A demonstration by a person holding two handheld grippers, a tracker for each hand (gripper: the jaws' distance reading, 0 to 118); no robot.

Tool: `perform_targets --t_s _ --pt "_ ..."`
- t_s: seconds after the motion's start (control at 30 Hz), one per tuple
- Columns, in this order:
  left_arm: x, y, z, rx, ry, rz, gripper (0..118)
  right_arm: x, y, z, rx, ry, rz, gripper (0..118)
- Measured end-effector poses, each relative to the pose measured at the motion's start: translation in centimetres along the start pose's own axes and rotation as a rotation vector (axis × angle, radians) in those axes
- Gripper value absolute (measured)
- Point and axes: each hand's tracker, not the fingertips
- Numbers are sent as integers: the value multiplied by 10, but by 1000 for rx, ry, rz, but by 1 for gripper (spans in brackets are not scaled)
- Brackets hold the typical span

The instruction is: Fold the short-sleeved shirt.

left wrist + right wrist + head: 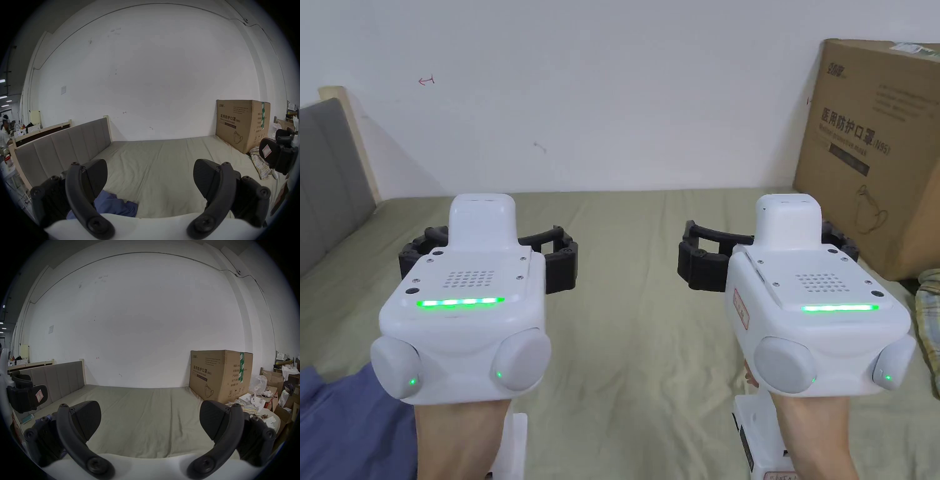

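Observation:
A crumpled blue garment lies on the bed's near left corner, below and left of my left gripper. In the left gripper view the blue garment sits just under the left jaw, untouched. My left gripper hovers above the sheet with jaws wide apart and nothing between them. My right gripper is held level beside it, about a hand's width to the right. In its own view the right gripper is open and empty too.
The olive sheet of the bed stretches ahead to a white wall. A large cardboard box stands at the far right, with a plaid cloth beside it. A grey headboard bounds the left. A phone lies near the left edge.

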Motion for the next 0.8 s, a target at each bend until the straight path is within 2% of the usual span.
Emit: perform_targets --t_s 0.4,0.63,0.8 --pt "-1 0 1 3 -4 1 109 1 -2 -1 -6 5 -8 118" --pt "1 -1 1 8 3 -14 109 -2 -5 0 4 -13 33 118" --pt "3 -2 1 6 6 -17 110 -1 -2 0 9 -15 12 118"
